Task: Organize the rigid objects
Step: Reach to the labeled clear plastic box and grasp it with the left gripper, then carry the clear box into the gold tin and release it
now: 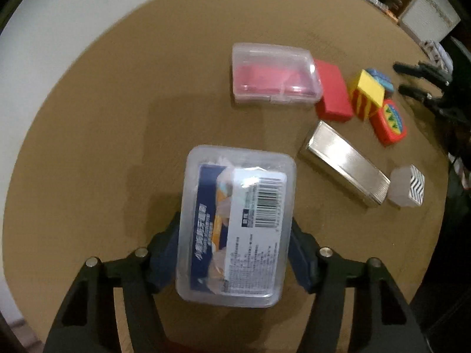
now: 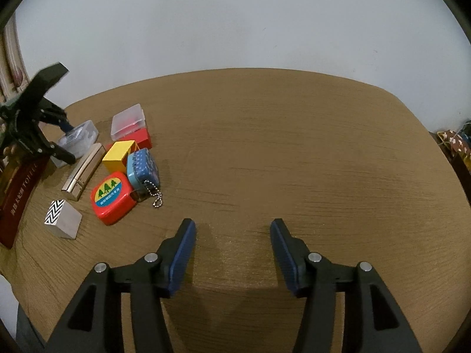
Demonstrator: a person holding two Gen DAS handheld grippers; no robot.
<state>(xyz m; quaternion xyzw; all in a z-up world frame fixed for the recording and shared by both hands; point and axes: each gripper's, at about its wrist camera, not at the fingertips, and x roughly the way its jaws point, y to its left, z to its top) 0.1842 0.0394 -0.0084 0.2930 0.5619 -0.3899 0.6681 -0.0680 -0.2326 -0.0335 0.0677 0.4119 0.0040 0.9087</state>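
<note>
My left gripper (image 1: 235, 217) points down at the brown table (image 1: 112, 94), shut on a clear plastic box with a barcode label (image 1: 235, 223); its blue pads press on the box's two long sides. From the right wrist view that gripper (image 2: 63, 139) and the box (image 2: 79, 138) sit at the far left. My right gripper (image 2: 232, 222) is open over bare table (image 2: 294, 147), nothing between its fingers. A clear case with pink contents (image 1: 273, 73), a red box (image 1: 334, 94), a yellow cube (image 1: 368, 94), a blue tin (image 1: 381, 79) and a red tape measure (image 1: 390, 122) lie clustered.
A silver metal case (image 1: 344, 164) and a white block with a zigzag face (image 1: 407, 186) lie right of the held box. A dark red book (image 2: 17, 203) stands at the table's left edge. A white wall runs behind the table.
</note>
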